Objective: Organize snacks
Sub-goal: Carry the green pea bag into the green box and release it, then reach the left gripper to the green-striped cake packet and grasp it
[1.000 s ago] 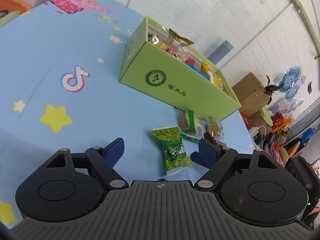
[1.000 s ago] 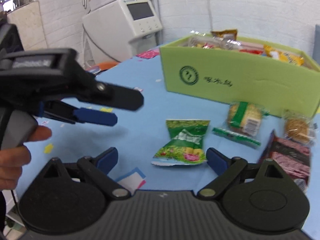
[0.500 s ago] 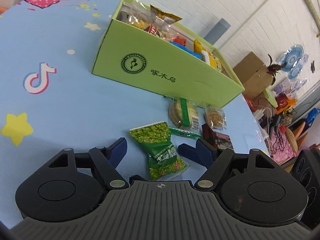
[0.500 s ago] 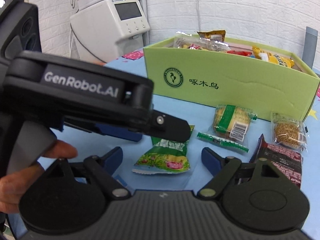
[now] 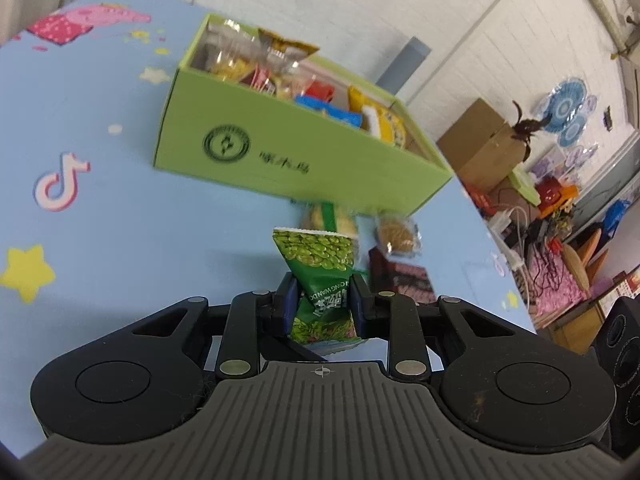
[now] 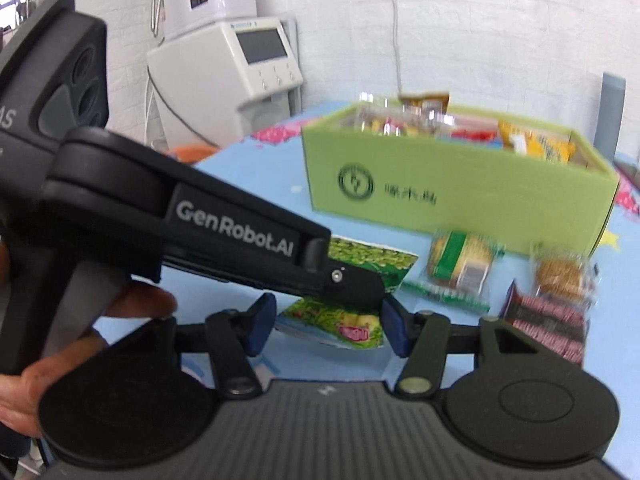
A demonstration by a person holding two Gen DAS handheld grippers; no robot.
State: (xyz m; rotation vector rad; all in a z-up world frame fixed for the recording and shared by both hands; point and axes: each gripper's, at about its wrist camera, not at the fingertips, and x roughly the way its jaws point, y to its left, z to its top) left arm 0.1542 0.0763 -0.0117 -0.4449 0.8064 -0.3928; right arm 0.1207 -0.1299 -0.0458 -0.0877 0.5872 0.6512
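**Grip.** The left gripper (image 5: 322,300) is shut on the green pea packet (image 5: 320,264). The blue pads are pressed into the packet's waist, and its far end sticks up ahead of the fingertips. In the right wrist view the right gripper (image 6: 328,330) is also closed. The packet's near end (image 6: 336,320) lies between its pads, and contact is clearest at the right-hand pad. The left gripper (image 6: 360,284) crosses above it from the left, held by a hand (image 6: 60,360). Whether the packet's near end rests on the table cannot be told.

**Surroundings.**
- The green box (image 5: 280,160) stands ahead of the left gripper. It is open-topped and already holds mixed snacks.
- A green-striped cracker packet (image 5: 332,218) lies between the box's near wall and the held packet.
- A round biscuit packet (image 5: 398,234) and a dark red packet (image 5: 400,276) lie ahead and to the right. The dark red one lies just beside the right finger.

**Open room.** The blue table (image 5: 140,220) is bare to the left of the left gripper and ahead of it up to the box.

**Edges.** The table's edge runs close on the right, just past the dark red packet. A cardboard carton (image 5: 476,140) and floor clutter are seen beyond it.
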